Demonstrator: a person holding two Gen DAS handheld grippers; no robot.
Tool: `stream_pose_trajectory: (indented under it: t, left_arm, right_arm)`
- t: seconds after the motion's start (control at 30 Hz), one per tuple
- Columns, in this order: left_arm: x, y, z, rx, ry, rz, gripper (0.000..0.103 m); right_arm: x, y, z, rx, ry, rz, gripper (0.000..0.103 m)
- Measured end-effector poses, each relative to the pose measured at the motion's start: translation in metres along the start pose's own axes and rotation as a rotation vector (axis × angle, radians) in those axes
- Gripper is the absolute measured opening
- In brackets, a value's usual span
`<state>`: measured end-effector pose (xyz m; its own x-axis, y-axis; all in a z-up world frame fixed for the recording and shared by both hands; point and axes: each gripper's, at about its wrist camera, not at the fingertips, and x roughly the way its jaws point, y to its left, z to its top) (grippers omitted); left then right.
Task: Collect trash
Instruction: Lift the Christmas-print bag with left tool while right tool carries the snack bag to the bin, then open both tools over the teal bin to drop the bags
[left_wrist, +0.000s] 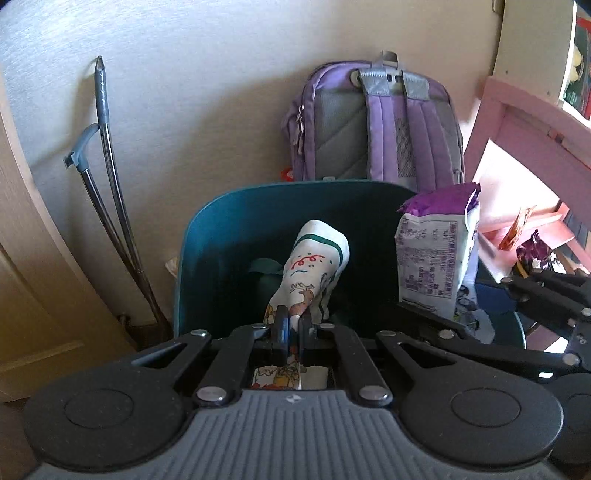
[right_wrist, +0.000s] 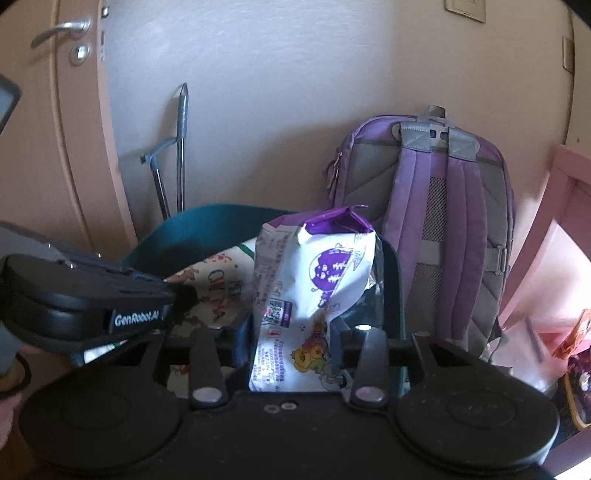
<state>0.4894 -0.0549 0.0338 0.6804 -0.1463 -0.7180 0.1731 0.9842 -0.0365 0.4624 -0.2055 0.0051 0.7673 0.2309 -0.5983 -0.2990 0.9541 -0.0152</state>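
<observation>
Trash is what we hold in both grippers, above the open mouth of a dark teal bin (left_wrist: 229, 236) that stands on the floor. Our left gripper (left_wrist: 291, 325) has its two fingers pressed together on the lower end of a crumpled white wrapper (left_wrist: 314, 266) printed with red and green cartoon drawings; the wrapper rises at a tilt from the fingers, with the inside of the bin behind it. Our right gripper (right_wrist: 295, 343) is clamped on a white and purple snack bag (right_wrist: 314, 295), which stands upright between the fingers with its torn purple top uppermost, just in front of the bin's far rim. In the left wrist view the snack bag hangs over the right side of the bin, beside the wrapper but apart from it. Behind the bin, a lilac and grey backpack (left_wrist: 376, 122) leans against a pale wall with its straps facing us. To the left of the bin, a metal pole with a grey handle (left_wrist: 107, 155) leans on the same wall, and farther left a wooden door (right_wrist: 48, 129) shows a lever handle. To the right of the bin stands pink furniture (left_wrist: 524, 140).
</observation>
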Motion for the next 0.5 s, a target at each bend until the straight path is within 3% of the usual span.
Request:
stream_pose_trajectory:
  t: [0.37, 0.5]
  left_arm:
    - [-0.019, 0.002, -0.005, -0.03, 0.02, -0.028, 0.007]
    - [-0.03, 0.001, -0.007, -0.028, 0.01, -0.02, 0.023]
  right_arm:
    - [-0.028, 0.007, -0.001, -0.046, 0.017, -0.001, 0.056]
    - [-0.037, 0.011, -0.001, -0.06, 0.027, -0.004, 0.058]
